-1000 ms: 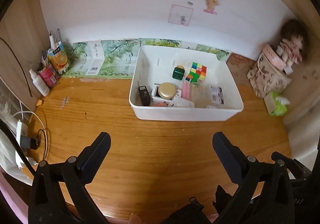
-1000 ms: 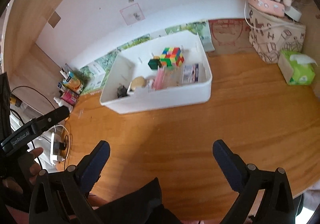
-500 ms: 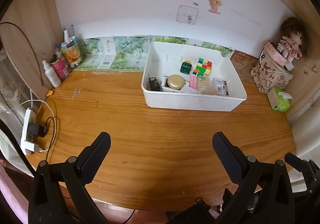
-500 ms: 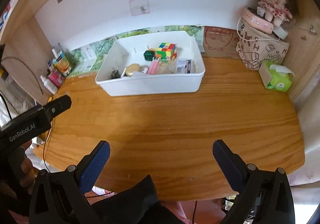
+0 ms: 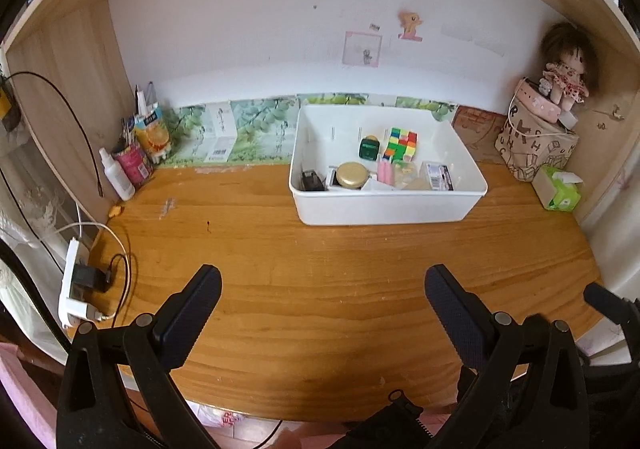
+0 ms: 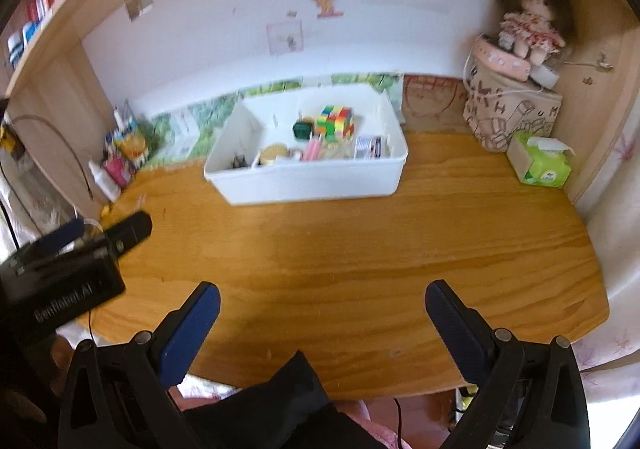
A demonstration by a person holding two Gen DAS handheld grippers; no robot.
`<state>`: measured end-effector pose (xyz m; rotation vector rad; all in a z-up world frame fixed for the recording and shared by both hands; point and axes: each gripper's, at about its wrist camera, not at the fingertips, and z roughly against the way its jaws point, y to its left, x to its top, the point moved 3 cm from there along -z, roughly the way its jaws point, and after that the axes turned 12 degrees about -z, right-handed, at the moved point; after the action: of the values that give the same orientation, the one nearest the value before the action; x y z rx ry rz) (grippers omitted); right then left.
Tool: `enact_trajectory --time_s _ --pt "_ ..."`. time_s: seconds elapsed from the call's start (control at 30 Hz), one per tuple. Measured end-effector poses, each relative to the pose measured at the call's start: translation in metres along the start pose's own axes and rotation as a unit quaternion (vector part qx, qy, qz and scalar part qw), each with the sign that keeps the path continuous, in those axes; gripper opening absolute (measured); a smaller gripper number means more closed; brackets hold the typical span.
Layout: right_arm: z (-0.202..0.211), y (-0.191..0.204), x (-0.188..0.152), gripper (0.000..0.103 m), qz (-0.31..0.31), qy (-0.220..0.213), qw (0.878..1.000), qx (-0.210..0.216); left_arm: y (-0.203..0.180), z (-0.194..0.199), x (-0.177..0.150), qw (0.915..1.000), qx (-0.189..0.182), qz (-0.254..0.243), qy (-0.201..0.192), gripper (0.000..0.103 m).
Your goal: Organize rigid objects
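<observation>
At the far left edge of the tabletop (image 5: pixel 320 289) a white power strip (image 5: pixel 70 289) lies with a black plug in it, and in the far-left corner stand a white bottle (image 5: pixel 116 177), a pink can (image 5: pixel 134 165) and an orange carton (image 5: pixel 154 137). The left gripper (image 5: pixel 320 297) hangs over the near edge of the wood, jaws spread wide with nothing between them; in the right wrist view it shows at the left as a black body (image 6: pixel 76 269).

Right of centre, toward the far wall, sits the white bin (image 5: pixel 384 209) — the rigid things are all inside it. From its left: a black clip-like item (image 5: pixel 310 181), a gold-lidded jar (image 5: pixel 352 175), a green cube (image 5: pixel 370 148), pink sticks (image 5: pixel 385 173), a colourful puzzle cube (image 5: pixel 401 144) and a small printed box (image 5: pixel 438 177).

The right gripper (image 6: pixel 320 313) is also over the near edge, jaws wide apart and empty, a dark sleeve (image 6: pixel 272 409) below it.

At the far right stand a printed bag (image 5: pixel 532 149) with a doll (image 5: pixel 566 69) on top — a green tissue pack (image 5: pixel 560 187) just beside it.
</observation>
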<state>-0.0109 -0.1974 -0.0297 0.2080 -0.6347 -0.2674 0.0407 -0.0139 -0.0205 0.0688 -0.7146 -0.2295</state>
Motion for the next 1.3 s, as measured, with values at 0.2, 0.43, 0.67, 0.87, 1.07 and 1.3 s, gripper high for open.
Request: enact_trajectory --time_s 0.2,0.43,0.67,0.87,1.07,1.3 --pt "0.005 0.009 0.007 0.103 0.016 -0.032 0.999 0.021 -0.002 -0.001 0.006 0.9998 -0.011 -0.001 -0.015 0.102" --pt "-0.003 0.008 0.019 0.103 0.015 -0.033 0.999 0.024 -0.004 -0.003 0.020 0.9993 -0.010 -0.006 -0.034 0.102" --pt "-0.017 0.005 0.029 0.103 0.006 -0.022 0.999 0.023 -0.004 -0.009 0.028 0.9994 -0.002 -0.009 -0.033 0.102" --pt "-0.025 0.006 0.035 0.103 0.009 -0.012 1.000 0.027 -0.002 -0.014 0.031 0.9996 0.004 -0.005 -0.029 0.102" --pt "-0.032 0.007 0.038 0.103 0.013 -0.002 1.000 0.028 -0.001 -0.019 0.033 0.9997 0.007 -0.001 -0.024 0.102" --pt "-0.037 0.007 0.039 0.103 0.017 0.009 0.999 0.029 -0.002 -0.021 0.033 0.9998 0.007 -0.001 -0.019 0.102"
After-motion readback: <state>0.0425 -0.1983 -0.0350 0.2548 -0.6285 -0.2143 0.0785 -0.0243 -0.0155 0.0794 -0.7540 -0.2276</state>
